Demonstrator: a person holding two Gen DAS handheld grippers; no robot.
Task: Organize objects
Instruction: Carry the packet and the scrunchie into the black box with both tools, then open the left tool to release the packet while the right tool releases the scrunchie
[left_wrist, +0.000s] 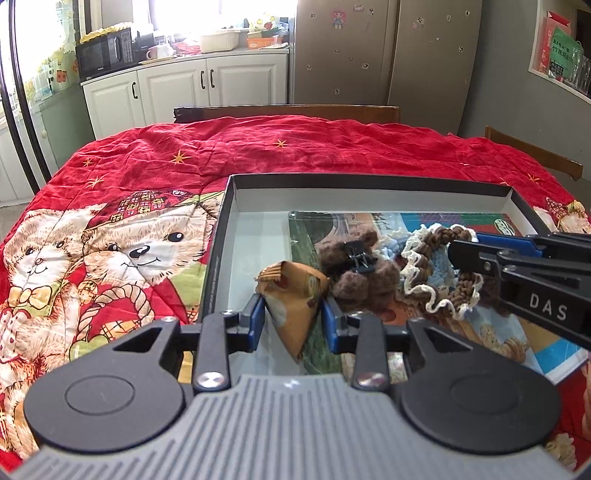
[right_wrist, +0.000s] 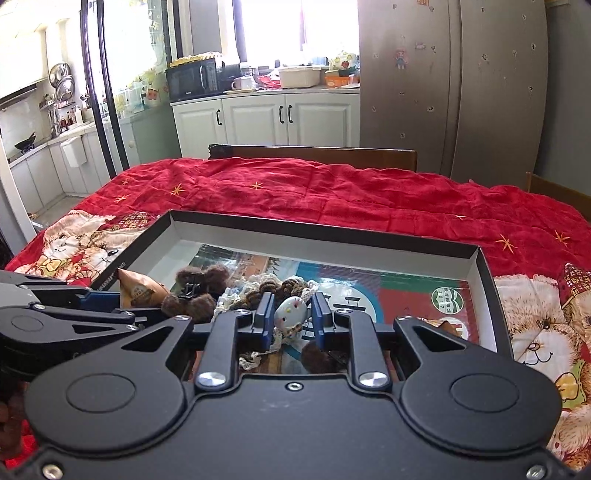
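A shallow black box (left_wrist: 369, 181) (right_wrist: 332, 236) lies on the red bear quilt. My left gripper (left_wrist: 293, 314) is shut on a brown cone-shaped snack packet (left_wrist: 295, 299) (right_wrist: 140, 290), held just over the box's left part. My right gripper (right_wrist: 291, 319) is shut on a small pale cat-face charm (right_wrist: 291, 312), above the box's middle. Inside the box lie a brown pom-pom hair claw (left_wrist: 354, 269) (right_wrist: 195, 291) and a crocheted brown, blue and cream piece (left_wrist: 436, 273) (right_wrist: 258, 290). The right gripper's arm (left_wrist: 517, 273) reaches in from the right in the left wrist view.
A printed picture sheet (left_wrist: 406, 221) (right_wrist: 388, 291) lines the box floor. The red quilt (left_wrist: 258, 155) covers the table around the box. Wooden chair backs (left_wrist: 295, 110) stand behind the table, with white cabinets (left_wrist: 177, 88) and a fridge (left_wrist: 369, 51) beyond.
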